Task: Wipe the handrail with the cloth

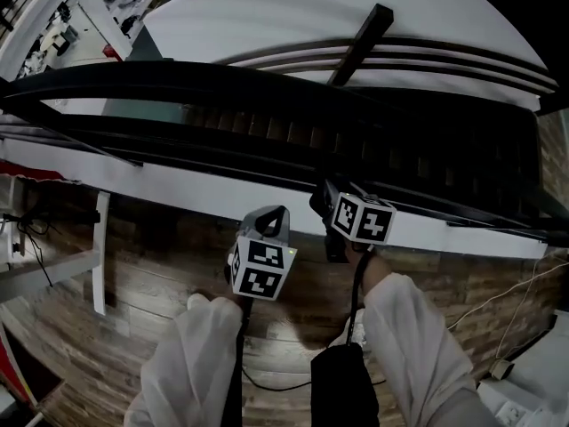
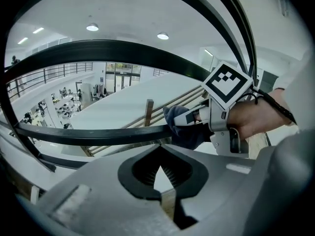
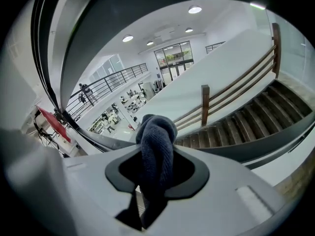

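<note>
Both white-sleeved forearms reach forward over the wooden floor (image 1: 160, 301). The right gripper (image 1: 331, 205) is ahead and the left gripper (image 1: 269, 225) just beside it, slightly back. The right fingers pinch a bunched dark blue cloth (image 3: 156, 141), whose free end lies against a dark handrail (image 2: 98, 134). The left fingers (image 2: 147, 200) are pressed together with nothing between them. The rail runs on leftward unobstructed, with a staircase (image 3: 256, 117) dropping away beyond it.
</note>
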A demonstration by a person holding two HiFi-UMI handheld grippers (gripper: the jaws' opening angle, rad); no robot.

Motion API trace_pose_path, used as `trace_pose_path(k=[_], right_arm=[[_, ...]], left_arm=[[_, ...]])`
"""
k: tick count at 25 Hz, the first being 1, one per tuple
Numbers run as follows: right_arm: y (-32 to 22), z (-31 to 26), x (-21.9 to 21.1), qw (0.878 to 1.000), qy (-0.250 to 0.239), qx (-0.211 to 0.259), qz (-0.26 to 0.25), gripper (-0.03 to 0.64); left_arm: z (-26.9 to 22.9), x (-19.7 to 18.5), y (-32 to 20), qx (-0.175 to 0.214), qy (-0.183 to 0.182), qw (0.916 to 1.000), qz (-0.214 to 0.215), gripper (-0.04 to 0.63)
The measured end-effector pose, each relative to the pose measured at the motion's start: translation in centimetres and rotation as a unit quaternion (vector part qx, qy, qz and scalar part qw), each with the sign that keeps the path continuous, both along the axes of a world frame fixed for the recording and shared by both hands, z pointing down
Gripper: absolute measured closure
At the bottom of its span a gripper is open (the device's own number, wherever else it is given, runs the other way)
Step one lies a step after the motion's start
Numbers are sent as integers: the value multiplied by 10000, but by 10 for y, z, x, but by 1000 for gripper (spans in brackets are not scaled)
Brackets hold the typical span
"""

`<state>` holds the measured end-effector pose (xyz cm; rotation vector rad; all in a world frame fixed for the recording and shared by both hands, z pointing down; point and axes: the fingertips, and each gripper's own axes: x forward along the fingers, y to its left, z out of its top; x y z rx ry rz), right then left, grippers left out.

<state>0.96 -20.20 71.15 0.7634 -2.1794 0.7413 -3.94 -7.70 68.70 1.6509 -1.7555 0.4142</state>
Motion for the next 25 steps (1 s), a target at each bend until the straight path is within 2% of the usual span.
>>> trace_pose_path(k=[18, 25], right_arm=[[-71, -2, 121, 9996, -159, 125, 219, 511], [-105, -5, 181, 9988, -94, 220, 431, 511]], left_arm=[[-3, 106, -76, 142, -118, 9993, 339, 592], [-5, 155, -114, 194, -145, 9984, 515, 592]])
